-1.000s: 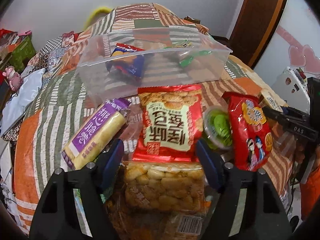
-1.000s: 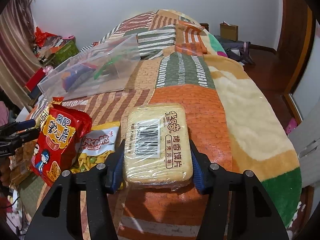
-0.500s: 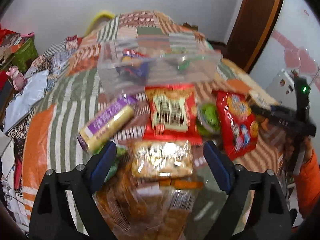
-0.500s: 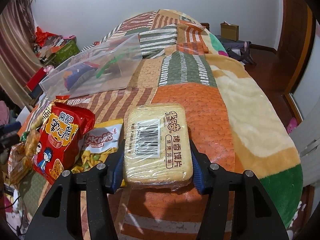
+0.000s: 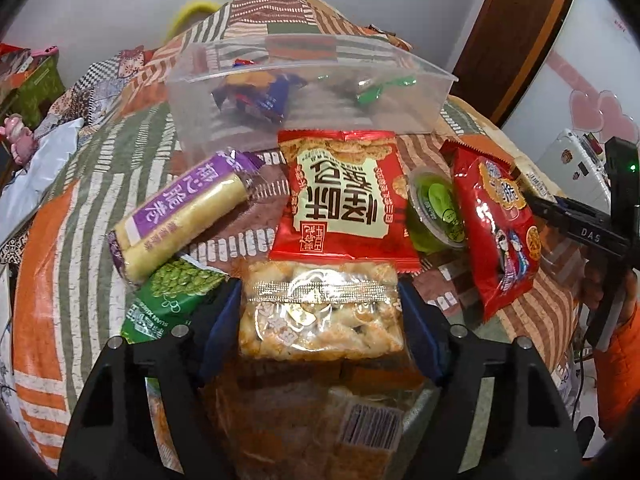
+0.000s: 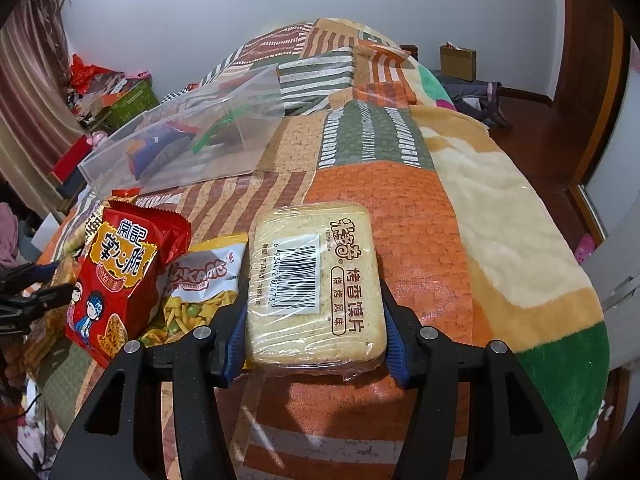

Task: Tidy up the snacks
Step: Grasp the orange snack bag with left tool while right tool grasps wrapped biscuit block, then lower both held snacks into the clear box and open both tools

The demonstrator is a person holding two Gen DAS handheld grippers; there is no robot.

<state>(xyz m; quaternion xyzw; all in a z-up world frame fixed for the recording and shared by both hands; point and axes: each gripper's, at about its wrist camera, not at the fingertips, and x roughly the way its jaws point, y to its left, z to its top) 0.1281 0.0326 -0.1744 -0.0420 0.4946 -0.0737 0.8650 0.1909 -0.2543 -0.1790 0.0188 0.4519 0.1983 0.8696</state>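
My left gripper (image 5: 320, 320) is closing, its blue pads against both sides of a clear bag of fried snacks (image 5: 320, 328) lying on the bed. Past it lie a red packet (image 5: 340, 204), a purple-labelled roll (image 5: 180, 216), a green pea packet (image 5: 168, 304), a green jelly cup (image 5: 436, 212) and a red crisps bag (image 5: 496, 224). A clear plastic box (image 5: 400, 70) farther back holds a few wrapped snacks. My right gripper (image 6: 316, 320) is shut on a wrapped pack of toasted bread slices (image 6: 316, 280), beside a yellow-white snack bag (image 6: 200, 280).
A patchwork blanket (image 6: 400, 200) covers the bed. Boxes and clutter (image 6: 120, 96) stand against the far wall on the left. A wooden door (image 5: 520, 32) and a white appliance (image 5: 576, 164) are at the right. A person's orange sleeve (image 5: 616, 368) shows at the right edge.
The left gripper opened wide, shifted and sank toward the clear bag, then narrowed onto its sides. The right gripper and its bread pack have not moved.
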